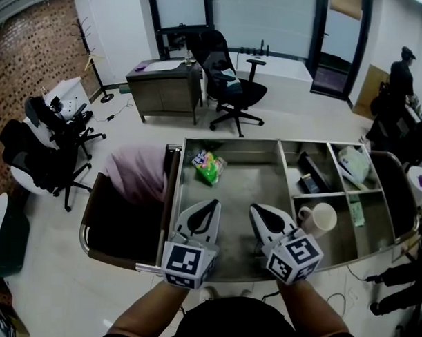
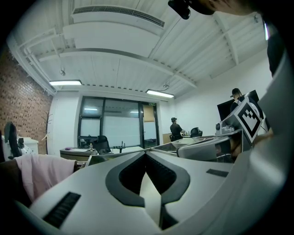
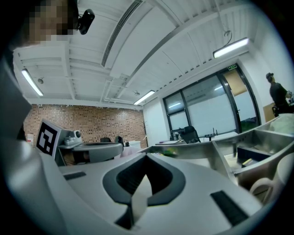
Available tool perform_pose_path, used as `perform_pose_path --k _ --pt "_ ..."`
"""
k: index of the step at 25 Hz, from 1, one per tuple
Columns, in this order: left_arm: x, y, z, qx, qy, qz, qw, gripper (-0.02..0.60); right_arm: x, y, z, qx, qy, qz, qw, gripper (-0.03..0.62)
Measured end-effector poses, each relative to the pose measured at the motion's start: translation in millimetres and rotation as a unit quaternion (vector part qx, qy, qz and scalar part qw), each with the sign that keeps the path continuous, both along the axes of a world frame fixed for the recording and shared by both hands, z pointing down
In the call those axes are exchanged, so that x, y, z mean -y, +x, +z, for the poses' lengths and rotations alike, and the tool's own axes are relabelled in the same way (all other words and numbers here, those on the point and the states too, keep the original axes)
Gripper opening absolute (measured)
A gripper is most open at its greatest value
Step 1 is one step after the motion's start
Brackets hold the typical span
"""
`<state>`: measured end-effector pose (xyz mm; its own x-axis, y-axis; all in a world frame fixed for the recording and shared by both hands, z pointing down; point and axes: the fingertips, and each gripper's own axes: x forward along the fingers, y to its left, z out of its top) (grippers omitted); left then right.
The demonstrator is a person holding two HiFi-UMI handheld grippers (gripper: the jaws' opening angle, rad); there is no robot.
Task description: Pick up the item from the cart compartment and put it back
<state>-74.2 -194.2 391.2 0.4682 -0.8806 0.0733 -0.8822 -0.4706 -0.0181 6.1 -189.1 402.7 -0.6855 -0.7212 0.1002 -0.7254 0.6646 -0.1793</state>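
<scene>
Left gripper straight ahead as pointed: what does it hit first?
Likely the green snack packet in the cart's large compartment, in line with the left gripper; it may pass above, height unclear.

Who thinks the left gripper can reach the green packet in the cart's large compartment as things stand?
Probably yes. The left gripper sits at the near edge of the cart; the green packet lies ahead with only bare metal between. Its shut jaws must open first.
</scene>
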Motion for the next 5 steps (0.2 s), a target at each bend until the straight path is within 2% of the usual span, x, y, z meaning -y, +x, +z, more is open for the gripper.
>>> perform_pose_path --k 5 --pt "-0.5 1.3 0.4 -0.002 0.001 0.000 1.0000 0.000 -0.7 1.6 -0.4 0.002 0.003 0.002 1.000 0.012"
